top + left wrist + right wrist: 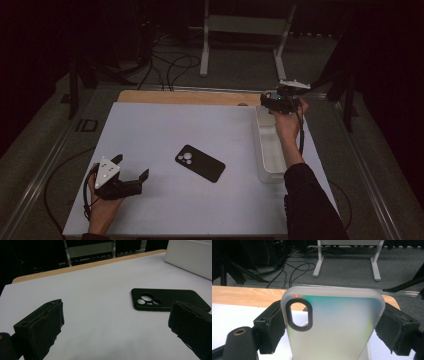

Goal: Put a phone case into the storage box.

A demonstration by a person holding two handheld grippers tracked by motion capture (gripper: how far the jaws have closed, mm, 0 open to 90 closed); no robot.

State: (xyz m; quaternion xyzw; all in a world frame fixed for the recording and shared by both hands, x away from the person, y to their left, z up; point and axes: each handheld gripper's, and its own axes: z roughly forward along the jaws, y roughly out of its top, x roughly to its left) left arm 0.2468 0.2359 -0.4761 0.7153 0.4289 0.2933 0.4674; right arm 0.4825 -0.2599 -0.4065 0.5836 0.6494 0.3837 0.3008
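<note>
One frosted case [332,327] upright, cutout topmost.

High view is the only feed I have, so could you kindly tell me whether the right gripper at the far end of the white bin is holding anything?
Observer: Yes, the right gripper is shut on a frosted translucent phone case, with its fingers pressing the two long edges.
Operator: Thank you. Which end of the case points away from the gripper?
Observer: The end with the camera cutout, a dark-rimmed oval, points away from the gripper.
</note>
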